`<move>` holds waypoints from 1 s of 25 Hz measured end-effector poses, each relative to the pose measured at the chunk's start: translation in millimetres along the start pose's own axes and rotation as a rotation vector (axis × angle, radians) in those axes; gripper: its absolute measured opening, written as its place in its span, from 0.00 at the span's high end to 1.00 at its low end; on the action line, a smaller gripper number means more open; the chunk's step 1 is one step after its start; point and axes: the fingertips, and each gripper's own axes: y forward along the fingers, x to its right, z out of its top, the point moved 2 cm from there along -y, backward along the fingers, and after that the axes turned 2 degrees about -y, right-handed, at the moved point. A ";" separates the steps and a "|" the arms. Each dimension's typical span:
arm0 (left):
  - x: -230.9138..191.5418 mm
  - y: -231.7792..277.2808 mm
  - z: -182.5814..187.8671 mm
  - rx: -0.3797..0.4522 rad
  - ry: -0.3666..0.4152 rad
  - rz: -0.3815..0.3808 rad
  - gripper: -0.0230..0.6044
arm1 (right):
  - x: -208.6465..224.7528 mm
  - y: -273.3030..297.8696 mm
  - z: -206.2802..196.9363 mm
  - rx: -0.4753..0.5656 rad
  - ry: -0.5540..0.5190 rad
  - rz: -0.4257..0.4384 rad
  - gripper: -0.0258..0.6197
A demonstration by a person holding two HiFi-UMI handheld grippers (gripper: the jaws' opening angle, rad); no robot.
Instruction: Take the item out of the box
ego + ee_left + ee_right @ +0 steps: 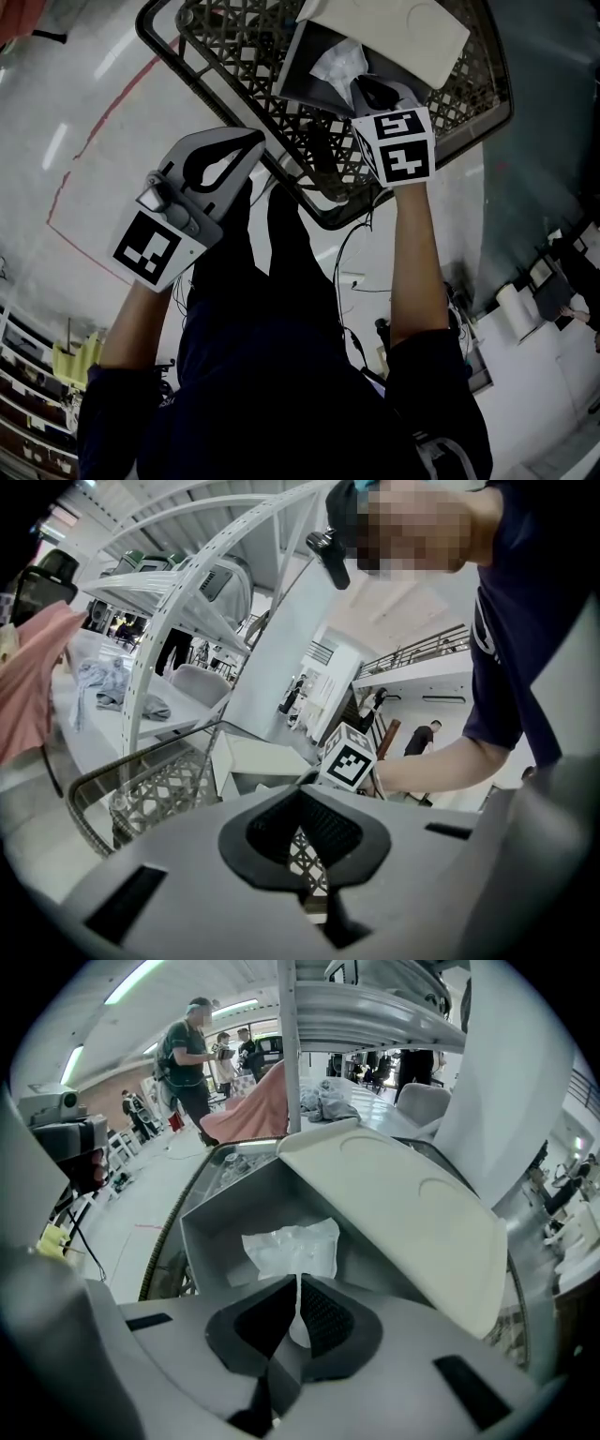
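A grey box (302, 67) with its pale lid (398, 33) swung open sits in a black wire basket (236, 58). Inside lies a white plastic bag (337, 64). My right gripper (372, 94) reaches into the box and is shut on the bag's near edge. In the right gripper view the bag (291, 1244) stands pinched between the pads of the right gripper (298, 1290), with the box wall (225, 1206) behind it and the lid (417, 1218) to the right. My left gripper (246, 150) is shut and empty beside the basket's near rim. The left gripper (302, 803) faces the mesh (159, 789).
White metal shelving (178, 602) rises past the basket, with clothes (323, 1101) and a pink cloth (258, 1105) on it. People stand in the background (192, 1054). A red line (94, 131) marks the floor, and cables (352, 246) lie by my legs.
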 end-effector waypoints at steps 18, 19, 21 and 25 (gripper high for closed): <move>33.1 -13.5 31.1 0.042 0.085 -0.025 0.95 | -13.4 -55.9 15.3 0.116 0.057 0.033 0.92; 37.2 -15.4 35.0 0.048 0.095 -0.025 0.95 | -13.6 -63.5 17.6 0.135 0.068 0.033 0.92; 46.0 -19.0 43.9 0.063 0.113 -0.026 0.95 | -13.3 -80.9 22.3 0.176 0.086 0.027 0.92; 66.2 -29.4 65.8 0.091 0.151 -0.027 0.95 | -13.1 -120.1 33.9 0.249 0.082 -0.016 0.92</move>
